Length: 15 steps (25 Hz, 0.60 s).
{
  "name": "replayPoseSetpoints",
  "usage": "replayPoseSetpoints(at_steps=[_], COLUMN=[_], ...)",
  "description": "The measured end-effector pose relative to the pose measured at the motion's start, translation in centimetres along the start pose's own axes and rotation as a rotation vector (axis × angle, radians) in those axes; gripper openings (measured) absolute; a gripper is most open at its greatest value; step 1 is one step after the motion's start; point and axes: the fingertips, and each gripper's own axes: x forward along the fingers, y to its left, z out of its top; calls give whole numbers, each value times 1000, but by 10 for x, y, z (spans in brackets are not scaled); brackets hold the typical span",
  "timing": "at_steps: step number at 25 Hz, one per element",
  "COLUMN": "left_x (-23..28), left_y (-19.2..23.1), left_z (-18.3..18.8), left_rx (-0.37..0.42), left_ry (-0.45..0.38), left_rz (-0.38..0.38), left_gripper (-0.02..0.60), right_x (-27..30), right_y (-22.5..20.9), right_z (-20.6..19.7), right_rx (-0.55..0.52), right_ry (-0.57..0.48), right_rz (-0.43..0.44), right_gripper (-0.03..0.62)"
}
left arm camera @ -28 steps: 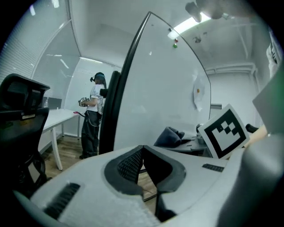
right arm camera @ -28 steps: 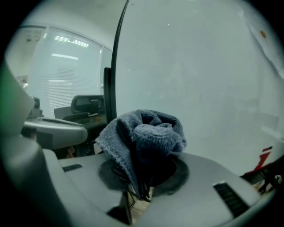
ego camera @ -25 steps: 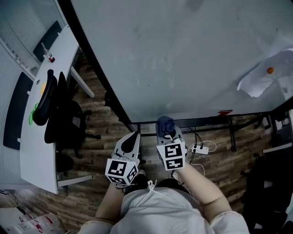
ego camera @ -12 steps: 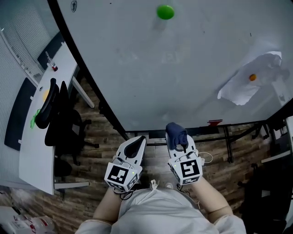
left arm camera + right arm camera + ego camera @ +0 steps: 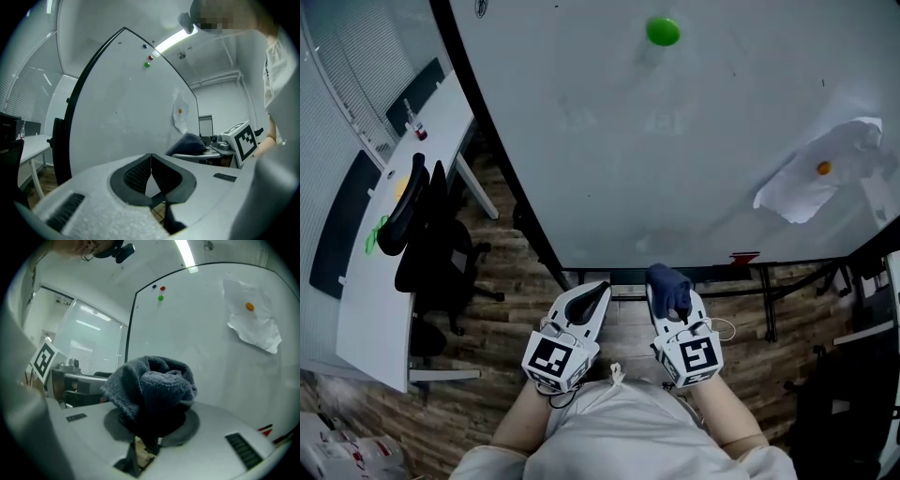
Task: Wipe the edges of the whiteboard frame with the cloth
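Two tongs show in the head view, both just below the bottom edge of the whiteboard. The left tongs are pressed together with nothing between them. The right tongs are clamped on a bunched dark blue cloth, which lies close to the black frame under the whiteboard; from above I cannot tell if it touches. High on the whiteboard sits a green magnet, a sheet of paper hangs near its right edge, and left of the whiteboard stand a white bench and a dark chair. In the left gripper view the two dark pads meet at their tips, so these tongs carry nothing, and the whiteboard rises well ahead of them. In the right gripper view the cloth fills the mouth of the tongs as a loose ball, with the whiteboard behind it and seemingly apart, so I judge the wiping is not yet under way. The main risk I see is that only a small fold is pinched, so friction along the frame could drag the cloth out. Also, a wipe along the right edge could catch the paper and pull it from under its orange magnet.
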Motion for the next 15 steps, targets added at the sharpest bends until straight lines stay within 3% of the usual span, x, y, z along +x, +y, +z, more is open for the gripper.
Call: replayPoseSetpoints(at_steps=[5,15], left_x=[0,-2], left_y=[-3,3], left_z=[-4,-10], left_rx=[38,4], left_ry=[11,31], left_rz=[-4,16], left_gripper=[18,18], right_x=[1,0], right_y=[7,15], right_z=[-1,-6], right_rx=[33,27], right_ry=[-10,7], right_rz=[36,58], right_gripper=[75,75])
